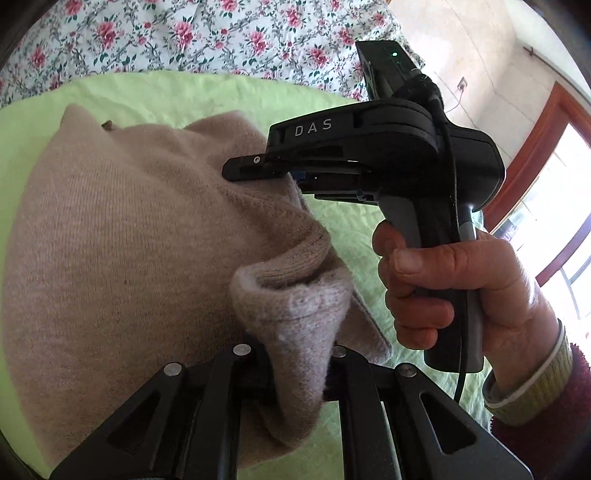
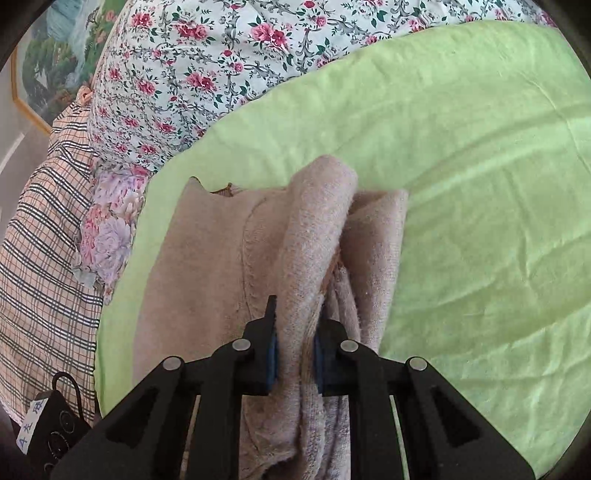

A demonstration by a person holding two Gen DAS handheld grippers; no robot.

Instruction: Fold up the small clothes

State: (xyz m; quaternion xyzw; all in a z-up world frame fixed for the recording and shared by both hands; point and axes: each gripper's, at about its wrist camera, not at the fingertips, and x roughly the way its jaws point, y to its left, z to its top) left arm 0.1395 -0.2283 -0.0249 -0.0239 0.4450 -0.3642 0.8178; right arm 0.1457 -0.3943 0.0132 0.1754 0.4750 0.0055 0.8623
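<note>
a light green quilted sheet (image 2: 461, 155) covers the bed, with rose-print floral bedding (image 1: 207, 33) along the top of both frames (a wood-framed window at far right). the beige knitted sweater (image 1: 110, 229) fills centre-left. left gripper (image 1: 295, 373) and right gripper (image 2: 293, 358) each pinch a fold of it.

Both wrist fisheyes look steeply down, close over the beige sweater (image 1: 110, 240) on the green sheet (image 2: 461, 166).
</note>
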